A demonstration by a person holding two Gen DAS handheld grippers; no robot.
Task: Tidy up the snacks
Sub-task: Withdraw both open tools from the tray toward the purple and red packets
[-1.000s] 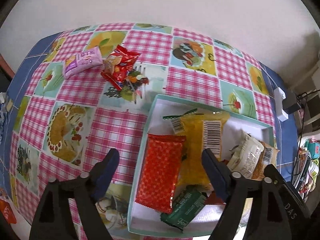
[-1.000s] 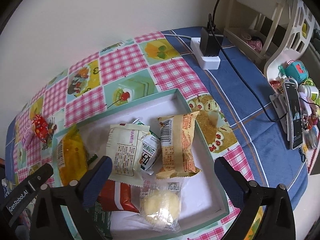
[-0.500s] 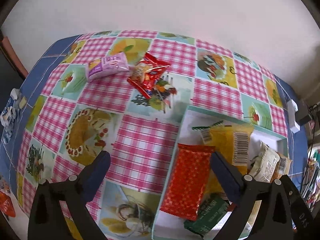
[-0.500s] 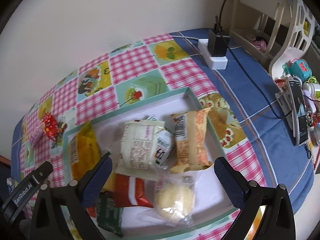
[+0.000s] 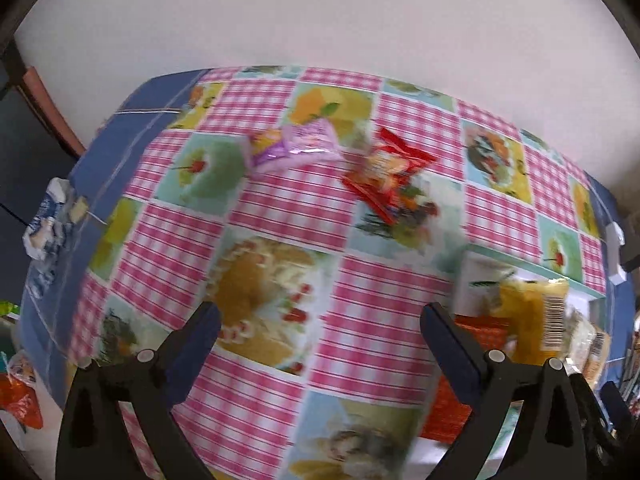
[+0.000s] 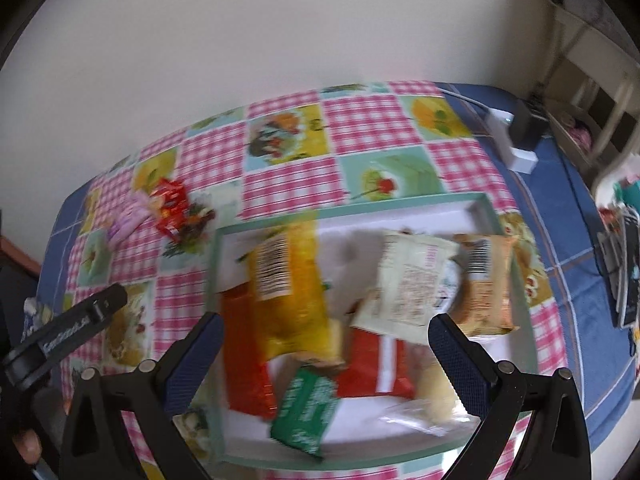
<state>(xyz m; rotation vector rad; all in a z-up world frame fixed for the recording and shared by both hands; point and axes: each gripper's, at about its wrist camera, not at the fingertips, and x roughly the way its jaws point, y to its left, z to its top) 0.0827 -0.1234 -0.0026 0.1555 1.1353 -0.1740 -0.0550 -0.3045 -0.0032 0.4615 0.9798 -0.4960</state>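
A white power strip (image 6: pixel 516 148) with a black plug (image 6: pixel 527 128) lies far ahead and to the right. A white shelf (image 6: pixel 592 80) stands farther right.

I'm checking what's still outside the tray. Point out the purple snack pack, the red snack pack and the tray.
purple snack pack (image 5: pixel 294 146), left wrist view, middle of the wrapper.
red snack pack (image 5: pixel 386 170), left wrist view, middle of the wrapper.
tray (image 6: pixel 360 209), right wrist view, far rim.

A shallow white tray with a mint-green rim (image 6: pixel 486 202) sat on the pink-checked picture tablecloth (image 6: pixel 360 118), holding a long yellow crinkled packet (image 6: pixel 294 300), a cream paper-look packet (image 6: pixel 408 280) and others (all motion-blurred). The right gripper (image 6: pixel 326 334) hung over them, jaws spread wide with nothing gripped, while a small red wrapper (image 6: pixel 172 204) lay outside on the cloth.
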